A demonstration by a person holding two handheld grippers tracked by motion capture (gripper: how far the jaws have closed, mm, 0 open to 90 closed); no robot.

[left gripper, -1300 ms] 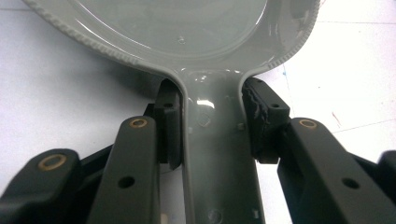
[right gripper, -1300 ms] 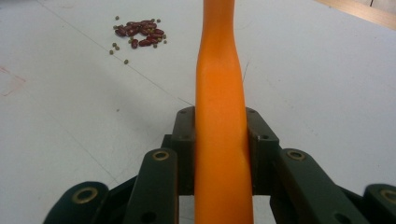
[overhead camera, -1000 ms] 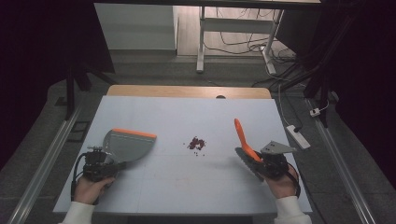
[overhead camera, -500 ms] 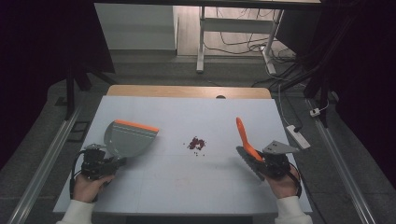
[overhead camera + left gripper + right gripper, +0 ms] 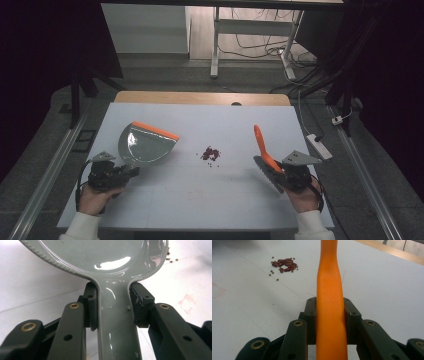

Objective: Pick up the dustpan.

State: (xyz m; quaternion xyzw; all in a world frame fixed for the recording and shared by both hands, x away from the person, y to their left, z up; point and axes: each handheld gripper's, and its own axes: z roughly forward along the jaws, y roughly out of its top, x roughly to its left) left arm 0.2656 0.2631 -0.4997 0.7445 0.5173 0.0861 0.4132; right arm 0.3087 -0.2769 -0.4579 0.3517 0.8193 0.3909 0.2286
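A grey dustpan [image 5: 145,146] with an orange front lip is tilted up over the left of the white table [image 5: 165,200]. My left gripper [image 5: 127,171] is shut on its handle. In the left gripper view both pads press the handle [image 5: 113,322] under the glossy pan [image 5: 107,255]. A small pile of dark red beans [image 5: 210,153] lies mid-table, and a few of its beans [image 5: 172,260] show past the pan's rim. My right gripper [image 5: 285,172] is shut on an orange-handled brush [image 5: 262,144]. Its handle [image 5: 329,277] points away, right of the beans [image 5: 284,265].
A white power strip [image 5: 320,145] lies off the table's right edge. The far edge of the table is a wooden strip [image 5: 200,97]. Metal rails run along the floor on both sides. Desk legs and cables stand beyond the table.
The left gripper has carried the dustpan a little forward and to the right, toward the beans. The right gripper and brush have barely shifted.
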